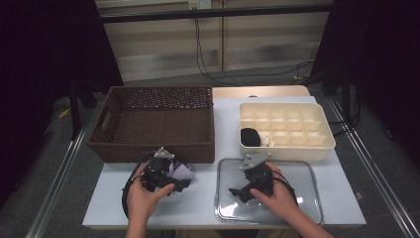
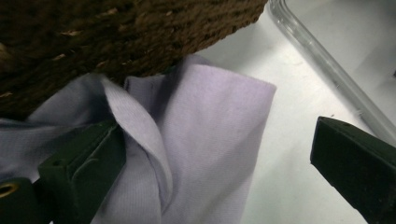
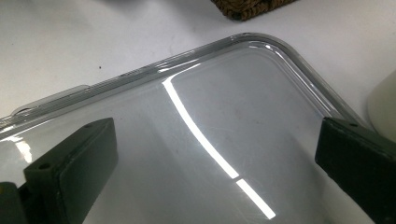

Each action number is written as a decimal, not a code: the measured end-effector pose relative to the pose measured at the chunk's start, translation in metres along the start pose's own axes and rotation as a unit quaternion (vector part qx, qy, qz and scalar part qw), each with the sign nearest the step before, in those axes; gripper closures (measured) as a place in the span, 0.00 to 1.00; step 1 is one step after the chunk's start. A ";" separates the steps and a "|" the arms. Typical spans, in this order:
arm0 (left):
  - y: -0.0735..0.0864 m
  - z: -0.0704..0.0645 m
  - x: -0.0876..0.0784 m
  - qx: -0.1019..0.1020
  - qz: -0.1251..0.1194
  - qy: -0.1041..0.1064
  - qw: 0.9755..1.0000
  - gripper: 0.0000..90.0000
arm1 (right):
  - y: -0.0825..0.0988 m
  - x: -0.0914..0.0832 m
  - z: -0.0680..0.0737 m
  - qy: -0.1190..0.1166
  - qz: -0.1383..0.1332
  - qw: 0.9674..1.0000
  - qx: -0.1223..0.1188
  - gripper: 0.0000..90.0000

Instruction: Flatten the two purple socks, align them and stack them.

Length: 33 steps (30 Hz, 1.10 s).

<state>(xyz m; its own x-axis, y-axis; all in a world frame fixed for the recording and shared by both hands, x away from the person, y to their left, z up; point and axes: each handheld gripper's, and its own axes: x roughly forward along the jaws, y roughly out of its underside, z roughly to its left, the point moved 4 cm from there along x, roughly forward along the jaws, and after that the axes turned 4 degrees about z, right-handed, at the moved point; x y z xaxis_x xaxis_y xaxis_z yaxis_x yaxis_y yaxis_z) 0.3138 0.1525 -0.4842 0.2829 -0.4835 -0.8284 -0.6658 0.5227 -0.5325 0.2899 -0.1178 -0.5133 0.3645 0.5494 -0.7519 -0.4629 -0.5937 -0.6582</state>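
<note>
My left tool (image 2: pixel 219 158) is spread wide around a folded lilac cloth (image 2: pixel 205 140) lying against the brown woven basket (image 2: pixel 116 37). My right tool (image 3: pixel 215 163) hovers spread over the clear plastic lid (image 3: pixel 210 121) on the white worktop (image 1: pixel 225 134).

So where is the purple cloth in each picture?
High view: the purple cloth lies under the left gripper, in front of the wicker basket.
Left gripper view: centre and lower left, between the open jaws.
Right gripper view: not in it.
Shared landmark: the clear lid.

dim room, lit from overhead; glare streak on the clear lid (image 3: pixel 219 154); close-ups soft.
</note>
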 end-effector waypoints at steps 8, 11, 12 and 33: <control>0.005 -0.003 0.001 0.005 0.006 -0.015 1.000 0.18 | 0.000 0.000 0.000 0.000 0.000 1.000 0.000 0.00; 0.006 -0.002 -0.001 0.008 0.007 -0.023 1.000 0.26 | 0.000 0.000 0.000 0.000 0.000 1.000 0.001 0.00; 0.006 -0.002 -0.002 0.004 0.002 -0.024 1.000 0.30 | 0.000 0.000 0.000 0.000 0.000 1.000 0.001 0.00; 0.001 -0.009 0.001 -0.011 0.011 0.015 1.000 0.81 | 0.000 0.000 0.000 0.000 0.001 1.000 0.001 0.00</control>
<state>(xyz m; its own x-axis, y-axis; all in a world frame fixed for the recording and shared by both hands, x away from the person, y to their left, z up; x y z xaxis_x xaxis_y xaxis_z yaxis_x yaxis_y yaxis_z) 0.3071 0.1461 -0.4844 0.2479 -0.4927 -0.8341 -0.6865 0.5182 -0.5101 0.2898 -0.1177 -0.5133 0.3636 0.5488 -0.7528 -0.4647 -0.5935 -0.6571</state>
